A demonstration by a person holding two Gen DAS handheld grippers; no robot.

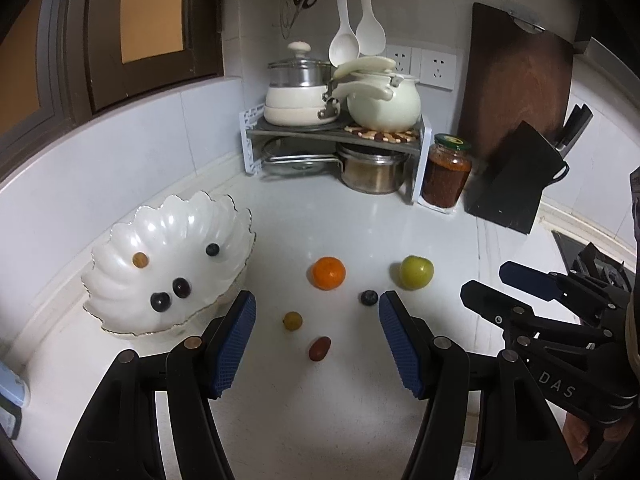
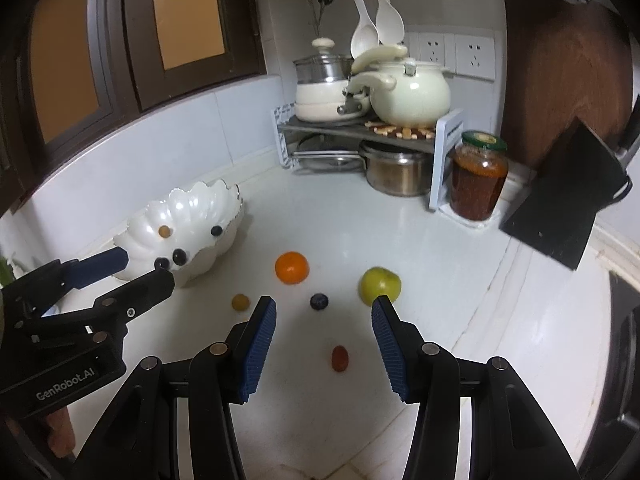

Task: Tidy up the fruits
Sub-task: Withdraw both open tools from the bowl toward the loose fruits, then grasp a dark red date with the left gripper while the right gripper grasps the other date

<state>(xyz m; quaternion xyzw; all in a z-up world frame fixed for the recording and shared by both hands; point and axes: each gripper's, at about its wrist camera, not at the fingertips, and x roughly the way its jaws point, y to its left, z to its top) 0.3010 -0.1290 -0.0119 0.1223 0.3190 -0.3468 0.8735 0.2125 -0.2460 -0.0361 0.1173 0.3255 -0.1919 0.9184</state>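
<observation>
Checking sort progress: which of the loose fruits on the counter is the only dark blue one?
The dark blue berry, lying between the orange and the green apple; the other small ones are yellowish and reddish.

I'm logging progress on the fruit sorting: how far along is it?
Done: four small fruits lie in the white bowl. In hand: nothing; the left gripper and right gripper are open and empty. Left on the counter: orange, green apple, blueberry, yellow grape, red grape.
</observation>
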